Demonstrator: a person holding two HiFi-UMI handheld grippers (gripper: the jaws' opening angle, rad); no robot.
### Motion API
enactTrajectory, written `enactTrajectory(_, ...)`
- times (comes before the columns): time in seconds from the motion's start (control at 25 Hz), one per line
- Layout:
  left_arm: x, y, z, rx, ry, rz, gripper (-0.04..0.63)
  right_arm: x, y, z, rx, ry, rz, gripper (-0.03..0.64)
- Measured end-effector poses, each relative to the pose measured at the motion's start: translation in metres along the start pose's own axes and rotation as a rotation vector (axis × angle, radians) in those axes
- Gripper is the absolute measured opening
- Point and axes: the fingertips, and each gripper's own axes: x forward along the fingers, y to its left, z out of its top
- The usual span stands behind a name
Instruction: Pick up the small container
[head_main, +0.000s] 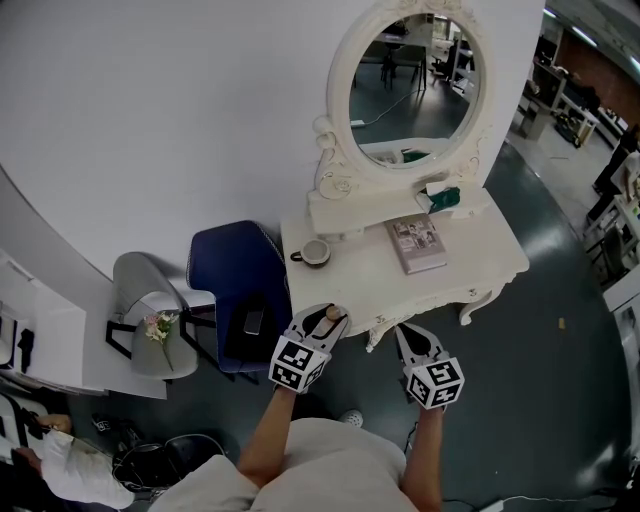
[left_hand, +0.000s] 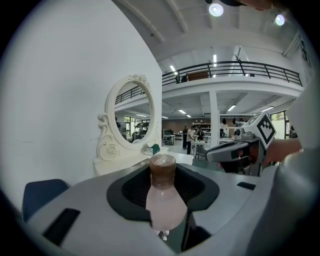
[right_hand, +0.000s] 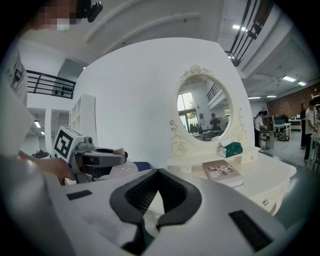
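Since the small pale-pink bottle-shaped container w/ brown cap (left_hand: 162, 192) is clamped between the left gripper's (head_main: 322, 325) jaws, apparently clear of the white dressing-table tabletop (head_main: 470, 250) at its front-left edge, pickup looks done; nothing obvious is left. The right gripper (head_main: 410, 336) waits beside it, jaws together, empty. Floor below is open; the brown cup (head_main: 315, 252), grey book (head_main: 418, 243) & blue chair (head_main: 235, 275) are near.

Bright, even indoor light fills all three views. High above the left jaws, two ceiling lamps (left_hand: 216, 8) flare into white glare. Both gripper views bow strongly and fall to black at the corners. The small container (left_hand: 163, 200) between the left jaws looks soft, out of focus. Shadows under the desk (head_main: 480, 250) are faint.
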Motion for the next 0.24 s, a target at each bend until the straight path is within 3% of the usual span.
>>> enactTrajectory(0.24,0.0059,0.0002,0.0001,0.001,0.004,-0.004,0.159,0.0023,-0.004,0.0013,-0.001,0.003,0.001,0.015)
